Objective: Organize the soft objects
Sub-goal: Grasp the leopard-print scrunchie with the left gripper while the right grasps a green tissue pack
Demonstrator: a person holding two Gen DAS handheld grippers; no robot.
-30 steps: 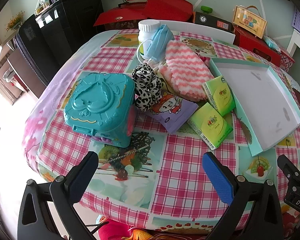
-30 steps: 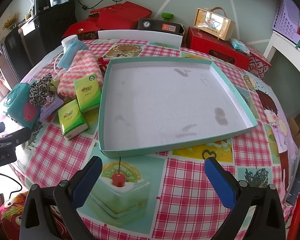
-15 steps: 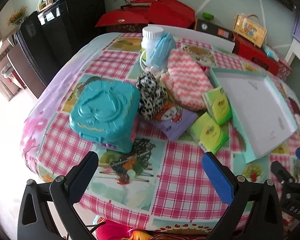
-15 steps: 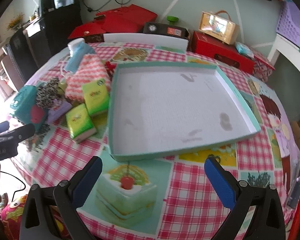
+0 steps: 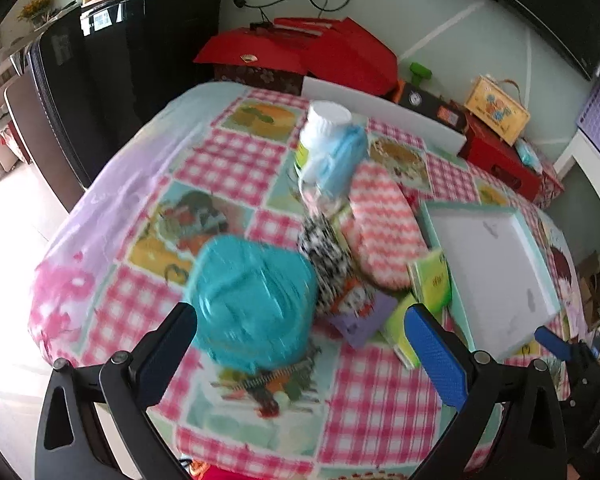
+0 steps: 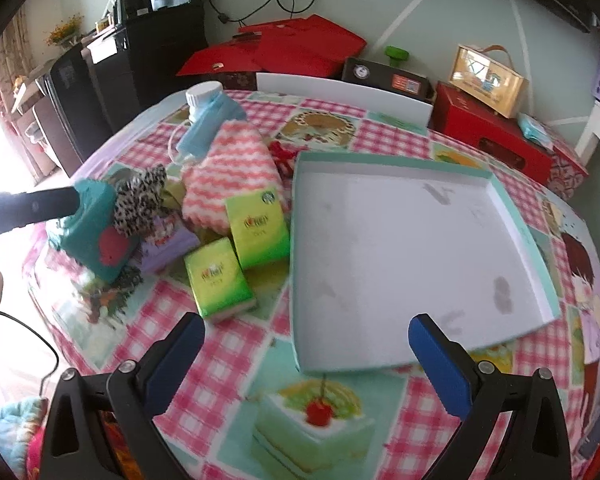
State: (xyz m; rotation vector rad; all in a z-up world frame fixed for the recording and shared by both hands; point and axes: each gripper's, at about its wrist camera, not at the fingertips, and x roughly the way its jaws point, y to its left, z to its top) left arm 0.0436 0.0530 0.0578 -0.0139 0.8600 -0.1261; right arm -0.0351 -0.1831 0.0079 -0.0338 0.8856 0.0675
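Soft things lie in a cluster on the checkered table: a pink-and-white zigzag cloth [image 6: 232, 168] [image 5: 380, 224], a leopard-print scrunchie [image 6: 140, 196] [image 5: 328, 256], a blue face mask [image 6: 208, 128] [image 5: 340, 160] draped on a white bottle, two green tissue packs [image 6: 256, 228] [image 6: 218, 280], and a purple pouch [image 6: 164, 244]. An empty teal-rimmed tray [image 6: 404, 256] [image 5: 488, 272] sits to their right. My left gripper [image 5: 300, 344] is open and empty above the table's near edge, before a teal plastic case [image 5: 252, 300]. My right gripper [image 6: 304, 360] is open and empty above the tray's near edge.
The teal case [image 6: 88, 228] stands at the cluster's left. The white bottle [image 5: 320, 128] stands at the back. Red boxes [image 6: 496, 136], a white board [image 6: 340, 96] and black furniture [image 5: 100, 80] ring the table. The left gripper's finger [image 6: 28, 208] shows at left.
Both grippers have pulled back and up from the table, so the objects look smaller and farther. The right view has swung left toward the cluster. Jaws stay open.
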